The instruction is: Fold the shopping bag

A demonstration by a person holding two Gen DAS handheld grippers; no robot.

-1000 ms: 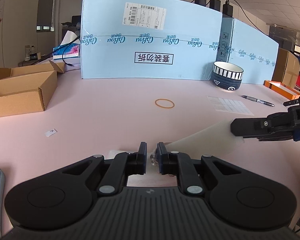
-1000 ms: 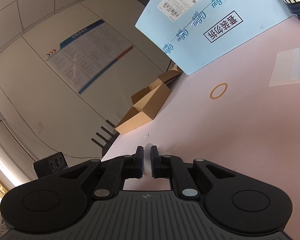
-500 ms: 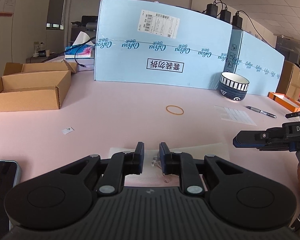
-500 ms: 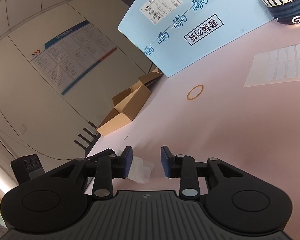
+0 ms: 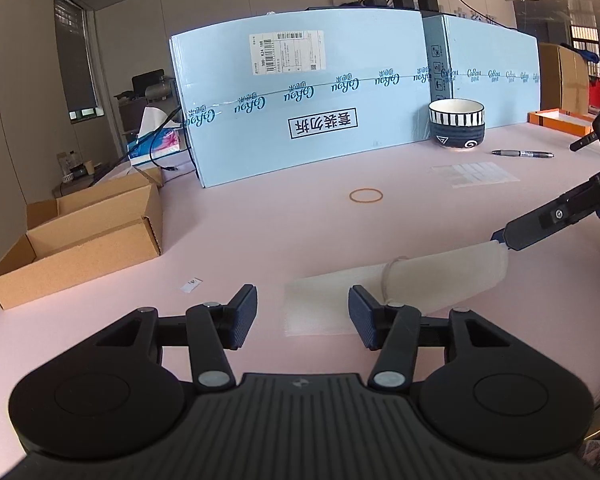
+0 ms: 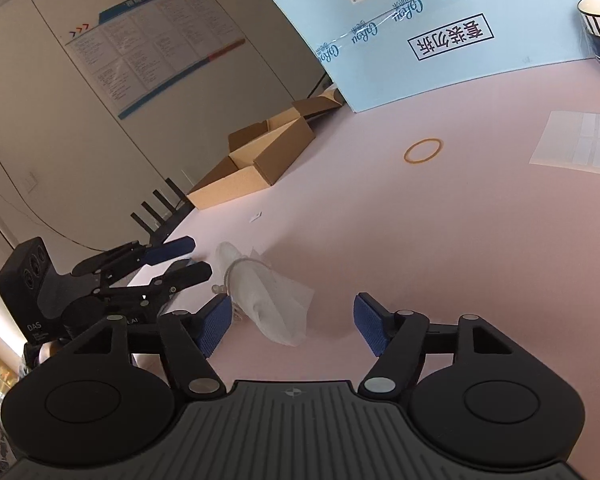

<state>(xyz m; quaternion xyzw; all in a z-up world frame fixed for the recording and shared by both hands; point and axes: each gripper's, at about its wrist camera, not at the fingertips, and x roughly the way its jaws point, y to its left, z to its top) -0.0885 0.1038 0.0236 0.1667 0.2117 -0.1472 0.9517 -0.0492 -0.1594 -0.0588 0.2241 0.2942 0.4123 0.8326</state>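
Observation:
The shopping bag (image 5: 428, 280) is a white translucent roll with a thin cord looped round its middle, lying on the pink table (image 5: 260, 232). My left gripper (image 5: 302, 320) has its jaws opening; the bag's flat end lies between the fingers and neither pad presses it. The right gripper (image 5: 540, 222) reaches in from the right, its tip beside the bag's far end. In the right wrist view the bag (image 6: 268, 300) lies loose between the opening jaws of my right gripper (image 6: 292, 324), nearer the left pad. The left gripper (image 6: 172, 260) shows beyond it, open.
An open cardboard box (image 5: 80, 240) stands at the left. A long blue carton (image 5: 320, 112) walls off the back. Near it are a striped bowl (image 5: 456, 122), a pen (image 5: 524, 154), a label sheet (image 5: 476, 172), a rubber band (image 5: 366, 195) and a paper scrap (image 5: 191, 284).
Both grippers were shut on the bag's ends and have opened, letting go. The bag now lies rolled on the table. Both hands have drawn back a little and rolled.

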